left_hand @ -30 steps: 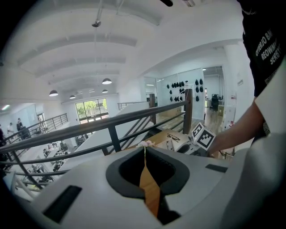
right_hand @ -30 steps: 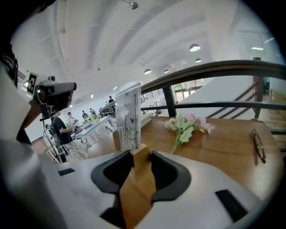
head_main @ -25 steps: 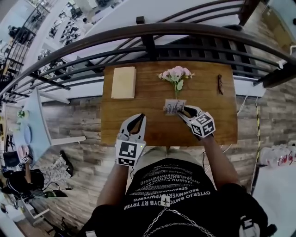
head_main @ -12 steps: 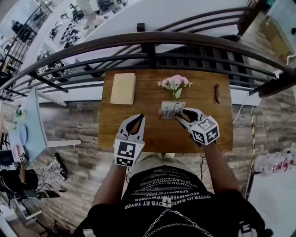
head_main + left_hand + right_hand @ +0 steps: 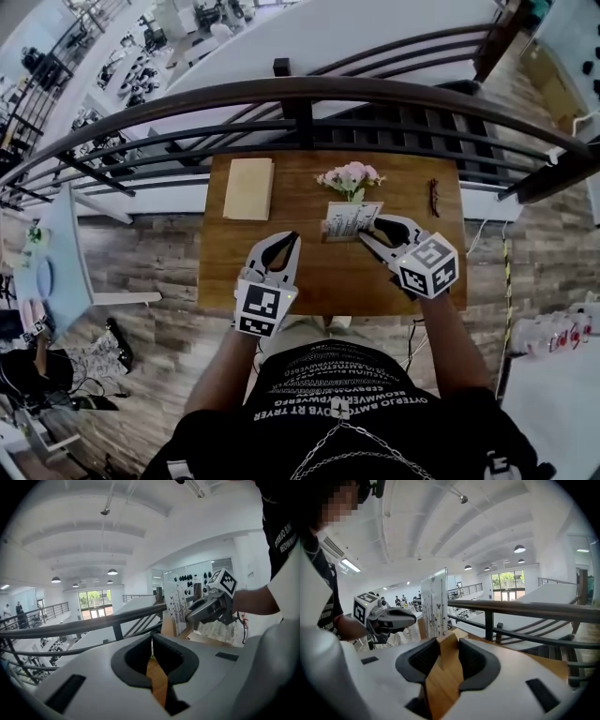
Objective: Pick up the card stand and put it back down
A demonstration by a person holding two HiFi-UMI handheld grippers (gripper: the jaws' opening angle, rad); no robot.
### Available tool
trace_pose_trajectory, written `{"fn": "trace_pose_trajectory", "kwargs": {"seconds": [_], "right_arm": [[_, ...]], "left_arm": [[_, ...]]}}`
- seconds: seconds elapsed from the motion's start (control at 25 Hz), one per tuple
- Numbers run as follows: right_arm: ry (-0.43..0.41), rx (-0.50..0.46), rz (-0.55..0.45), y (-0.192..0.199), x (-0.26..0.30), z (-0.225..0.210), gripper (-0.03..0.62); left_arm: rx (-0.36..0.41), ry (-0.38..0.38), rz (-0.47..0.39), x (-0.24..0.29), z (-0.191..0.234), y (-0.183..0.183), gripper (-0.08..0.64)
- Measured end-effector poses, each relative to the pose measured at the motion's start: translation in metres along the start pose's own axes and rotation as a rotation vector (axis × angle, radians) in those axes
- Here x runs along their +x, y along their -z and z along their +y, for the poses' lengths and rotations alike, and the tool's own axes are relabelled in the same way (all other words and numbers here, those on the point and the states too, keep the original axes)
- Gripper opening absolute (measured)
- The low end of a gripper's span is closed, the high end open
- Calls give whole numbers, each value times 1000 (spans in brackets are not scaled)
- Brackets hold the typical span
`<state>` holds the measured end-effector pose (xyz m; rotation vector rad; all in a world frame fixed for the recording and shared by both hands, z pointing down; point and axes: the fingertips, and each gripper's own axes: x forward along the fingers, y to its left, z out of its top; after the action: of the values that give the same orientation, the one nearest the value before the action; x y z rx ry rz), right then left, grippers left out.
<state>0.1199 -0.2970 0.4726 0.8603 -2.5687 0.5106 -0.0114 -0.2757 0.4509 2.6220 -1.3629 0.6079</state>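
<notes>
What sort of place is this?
Probably a mezzanine in a large open hall: a small wooden table stands against a dark railing, with desks on a lower floor beyond.

card stand (image 5: 351, 217) print: too small to read in any view
card stand base: partly covered by the right gripper (image 5: 368, 228) tips in head view; lower end sunk out of sight between the jaws in the right gripper view
dark object (image 5: 434, 197): right of the right gripper, too small to identify
table (image 5: 305, 195) near edge: partly covered behind the left gripper (image 5: 279, 242) and the torso (image 5: 337, 394)
people (image 5: 401, 600): far beyond the right gripper's jaws, too small to make out
</notes>
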Motion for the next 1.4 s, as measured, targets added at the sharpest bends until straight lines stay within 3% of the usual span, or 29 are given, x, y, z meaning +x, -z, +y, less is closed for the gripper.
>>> {"fn": "trace_pose_trajectory", "kwargs": {"seconds": [0.76,1.04,1.4], "right_arm": [[-29,-93,-94,-84,-42,13,146],[-48,-101,-75,-79,-40,11,146],[-60,-25,-55,-43,-8,-12,146]], "left_arm": [[-26,-74,-7,-29,10,7,34],[-61,-95,-12,-27,5,12,34],[-55,-72,-17,-2,15,1,34]]}}
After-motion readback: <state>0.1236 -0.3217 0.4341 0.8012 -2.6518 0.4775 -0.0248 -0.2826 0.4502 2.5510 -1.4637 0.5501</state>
